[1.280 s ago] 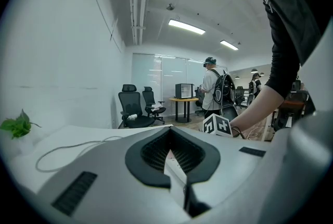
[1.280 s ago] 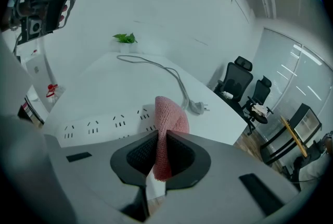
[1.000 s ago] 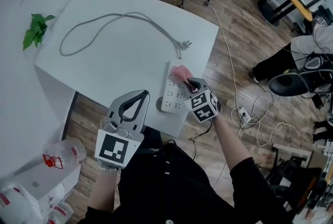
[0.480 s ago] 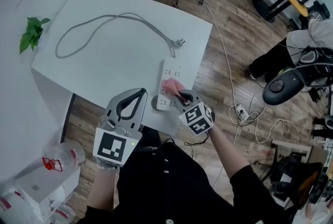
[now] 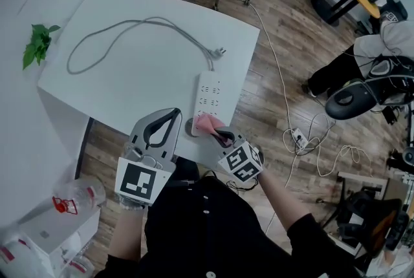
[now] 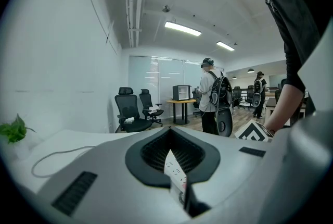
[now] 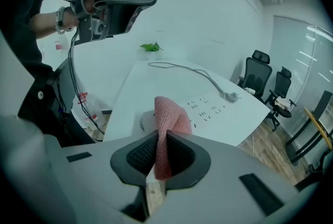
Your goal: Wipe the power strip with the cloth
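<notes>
Got right gripper point(image 5: 218, 132) pinched on cloth point(image 5: 206, 121) at near end of power strip point(image 5: 208, 92), by tabletop point(image 5: 142, 63) near edge, strip lying lengthwise straight ahead. Got left gripper point(image 5: 173, 115) closed, empty, beside.

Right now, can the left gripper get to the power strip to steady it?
Probably yes. The left gripper hangs shut and empty beside the power strip, nothing between them. Only its near end is taken, by the cloth in the right gripper.
</notes>
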{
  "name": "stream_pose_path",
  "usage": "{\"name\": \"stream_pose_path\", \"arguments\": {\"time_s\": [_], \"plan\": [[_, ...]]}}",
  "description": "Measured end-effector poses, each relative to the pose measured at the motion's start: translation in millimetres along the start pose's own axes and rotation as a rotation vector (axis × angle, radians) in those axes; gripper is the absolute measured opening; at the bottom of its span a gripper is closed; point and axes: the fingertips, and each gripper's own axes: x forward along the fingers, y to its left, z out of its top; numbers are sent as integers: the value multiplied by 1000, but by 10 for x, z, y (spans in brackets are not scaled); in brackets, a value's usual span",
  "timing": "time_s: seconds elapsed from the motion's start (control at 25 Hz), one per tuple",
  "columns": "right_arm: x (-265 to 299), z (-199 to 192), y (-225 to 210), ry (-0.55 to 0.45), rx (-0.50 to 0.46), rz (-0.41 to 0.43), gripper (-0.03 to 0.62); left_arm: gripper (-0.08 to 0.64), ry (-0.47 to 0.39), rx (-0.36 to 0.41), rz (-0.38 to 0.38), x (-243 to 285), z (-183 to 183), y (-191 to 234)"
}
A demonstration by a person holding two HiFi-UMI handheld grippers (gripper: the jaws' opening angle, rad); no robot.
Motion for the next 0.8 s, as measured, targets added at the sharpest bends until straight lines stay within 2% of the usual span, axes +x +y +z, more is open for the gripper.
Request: {"name": "stream_pose_path", "arguments": {"time_s": [0.28, 0.8], "plan": [[-39, -42, 165, -1, 3, 37, 55, 11, -2, 2, 6, 15, 6, -24], [-69, -61, 187, -3, -3, 40, 55, 11, 1, 2, 15, -8, -8, -55]]}}
